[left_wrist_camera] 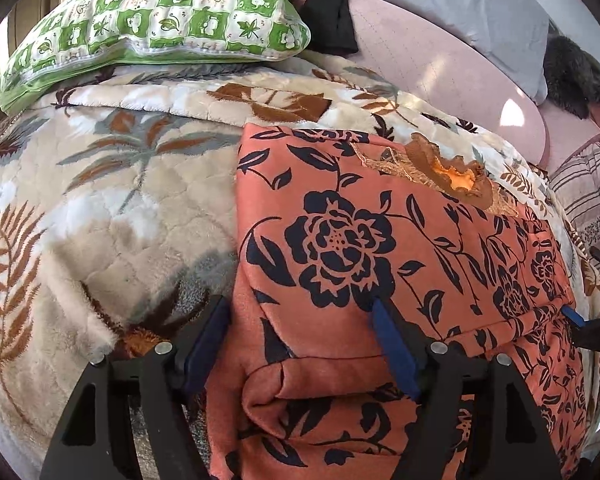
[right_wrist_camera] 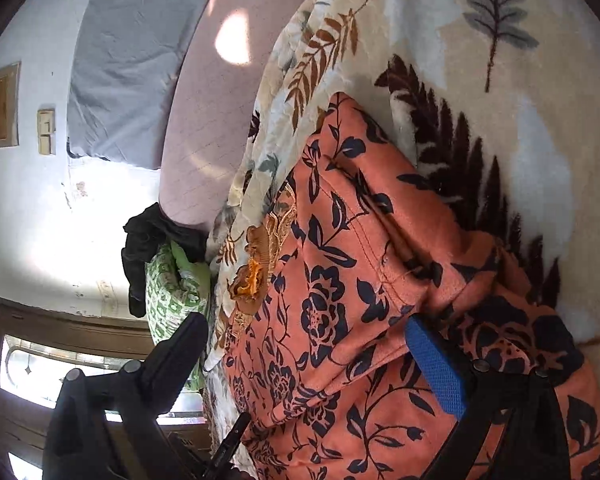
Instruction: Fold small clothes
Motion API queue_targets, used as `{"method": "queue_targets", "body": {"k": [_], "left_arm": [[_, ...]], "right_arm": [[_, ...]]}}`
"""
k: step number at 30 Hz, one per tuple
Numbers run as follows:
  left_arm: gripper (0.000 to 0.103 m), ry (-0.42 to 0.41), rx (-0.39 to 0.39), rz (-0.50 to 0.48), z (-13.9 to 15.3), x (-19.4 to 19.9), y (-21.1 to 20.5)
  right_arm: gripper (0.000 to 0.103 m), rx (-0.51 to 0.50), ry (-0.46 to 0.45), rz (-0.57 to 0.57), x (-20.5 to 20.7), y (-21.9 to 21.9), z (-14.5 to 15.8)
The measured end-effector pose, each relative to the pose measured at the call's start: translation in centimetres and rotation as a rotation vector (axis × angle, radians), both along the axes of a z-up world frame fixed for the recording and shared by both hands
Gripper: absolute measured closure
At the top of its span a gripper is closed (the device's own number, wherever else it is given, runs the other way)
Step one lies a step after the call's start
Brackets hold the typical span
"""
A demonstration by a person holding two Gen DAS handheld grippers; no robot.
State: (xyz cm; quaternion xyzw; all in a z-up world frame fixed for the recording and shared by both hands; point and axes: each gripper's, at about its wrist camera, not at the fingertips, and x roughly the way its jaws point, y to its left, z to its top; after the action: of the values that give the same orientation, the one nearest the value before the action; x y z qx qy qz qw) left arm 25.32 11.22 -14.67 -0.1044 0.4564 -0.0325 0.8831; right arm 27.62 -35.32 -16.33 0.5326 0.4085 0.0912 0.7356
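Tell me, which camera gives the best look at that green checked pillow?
The left wrist view: the green checked pillow lies whole and sunlit at the top, above the leaf-print blanket. The right wrist view catches only a sliver, partly behind a black gripper finger.

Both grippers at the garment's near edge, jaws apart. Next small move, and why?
Probably close the left gripper on the rolled near hem of the garment. Its jaws are open astride that fold, one finger on top of the cloth, so nothing is gripped yet. The right gripper looks open too.
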Motion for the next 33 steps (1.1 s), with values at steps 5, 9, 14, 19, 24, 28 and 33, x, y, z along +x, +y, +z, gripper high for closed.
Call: {"method": "queue_targets", "body": {"k": [5,9,14,19,24,28,33], "left_arm": [[0.022,-0.017,0.025,-0.019,-0.3,-0.1,-0.5],[0.020,-0.024,0.040,-0.027,-0.4,-0.1,-0.8],[0.018,-0.012,0.059,-0.031,-0.2,0.1,-1.2],[0.018,-0.080,0.029,0.017,1.2,-0.9,-0.2],[0.012,-0.022,0.085,0.014,-0.5,0.1,-0.6],[0.009,-0.023,0.081,0.005,-0.7,0.1,-0.6],[0.004,-0.029,0.076,-0.010,-0.9,0.2,-0.6]], "right_arm": [[0.063,-0.094,0.084,-0.021,1.1,-0.2,-1.0],[0.093,-0.386,0.020,-0.005,0.0,0.5,2.8],[0.090,-0.602,0.100,0.112,-0.9,2.2,0.6],[0.020,-0.599,0.005,0.050,-2.8,0.9,3.5],[0.018,-0.607,-0.171,0.009,-2.9,1.2,9.0],[0.015,-0.403,-0.177,0.170,2.5,3.0,6.9],[0.016,-0.340,-0.059,0.156,4.8,2.2,1.3]]}}
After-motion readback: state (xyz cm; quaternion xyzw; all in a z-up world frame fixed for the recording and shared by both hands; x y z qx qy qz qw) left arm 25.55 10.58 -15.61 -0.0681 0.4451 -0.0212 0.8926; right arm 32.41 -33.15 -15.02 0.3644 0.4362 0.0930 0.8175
